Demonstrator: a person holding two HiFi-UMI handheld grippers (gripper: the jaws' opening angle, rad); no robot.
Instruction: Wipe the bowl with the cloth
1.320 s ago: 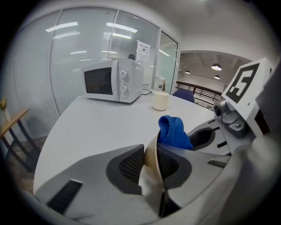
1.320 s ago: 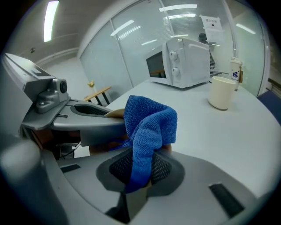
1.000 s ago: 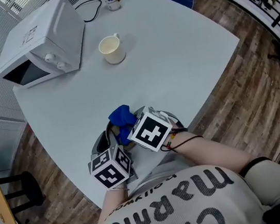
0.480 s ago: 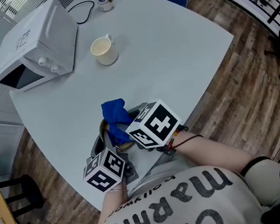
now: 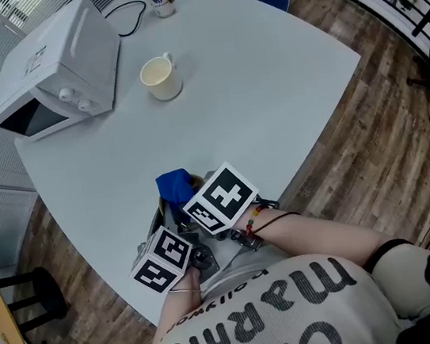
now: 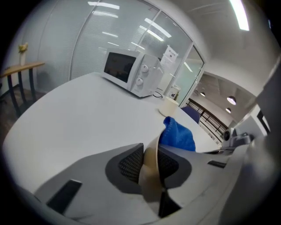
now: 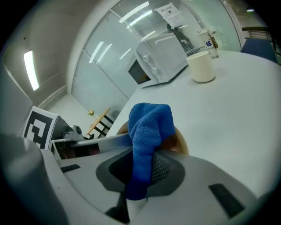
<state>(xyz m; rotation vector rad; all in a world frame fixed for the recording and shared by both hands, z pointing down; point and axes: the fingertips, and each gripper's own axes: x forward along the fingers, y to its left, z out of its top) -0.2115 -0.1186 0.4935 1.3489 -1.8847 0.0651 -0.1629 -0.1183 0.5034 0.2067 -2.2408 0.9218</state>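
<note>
bowl (image 6: 151,169): near edge of the table (image 5: 251,90), in front of me | left tongs (image 6: 150,149): narrow, pads clamped on the bowl's rim, jaws just been easing open a touch | right tongs (image 7: 147,154): clenched on the blue cloth (image 7: 147,132), which is bunched up against the bowl

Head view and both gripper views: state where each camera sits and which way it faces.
Head view: on the person's head, steeply down at table, microwave, mug; right forearm, shirt show.
Left gripper view: on the left tool, facing the microwave; its jaws, having just opened a little, grip the bowl rim.
Right gripper view: on the right tool, jaws clamping the blue cloth, facing the mug; the left tool's cube shows.
Shared: microwave, mug, cloth in all three.
</note>
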